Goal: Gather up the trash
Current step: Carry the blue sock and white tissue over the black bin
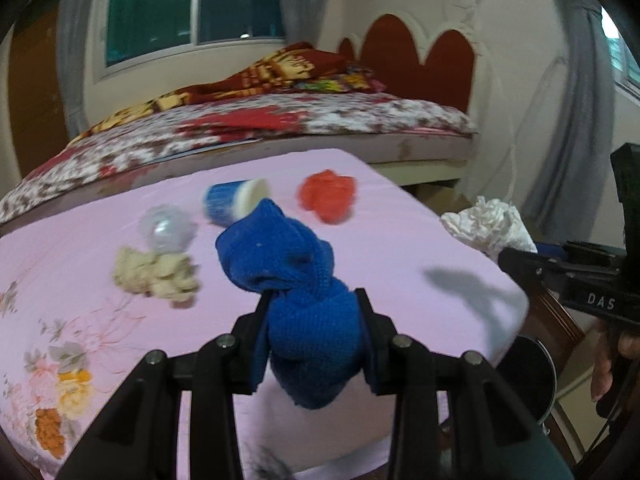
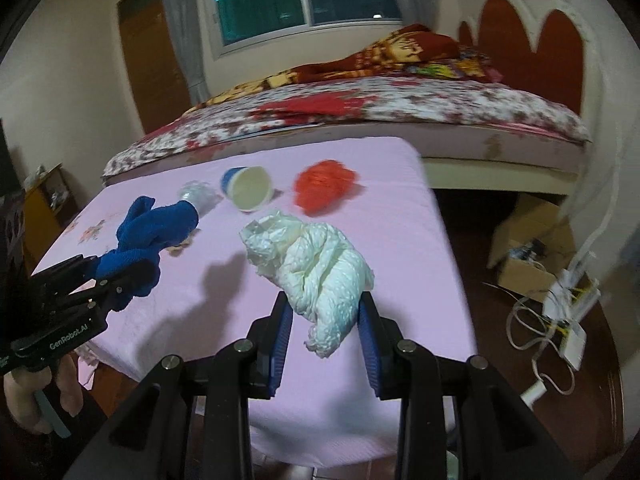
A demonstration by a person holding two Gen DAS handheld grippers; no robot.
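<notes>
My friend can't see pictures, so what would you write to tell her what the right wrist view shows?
The right tool grips a crumpled white tissue above a pink table. To its left, the left tool holds a blue cloth. A cup on its side and an orange wad lie farther back, with a bed behind.

"DAS" marks the right gripper point(image 1: 508, 258); "GenRobot.AI" the left gripper point(image 2: 108, 276).

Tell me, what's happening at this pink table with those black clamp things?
A person is clearing trash using two hand-held grippers. The left gripper is clamped on a blue cloth; the right gripper grips a crumpled white tissue. Both are lifted above the table. A blue cup, an orange wad, a clear plastic piece and a beige wad remain on it.
</notes>
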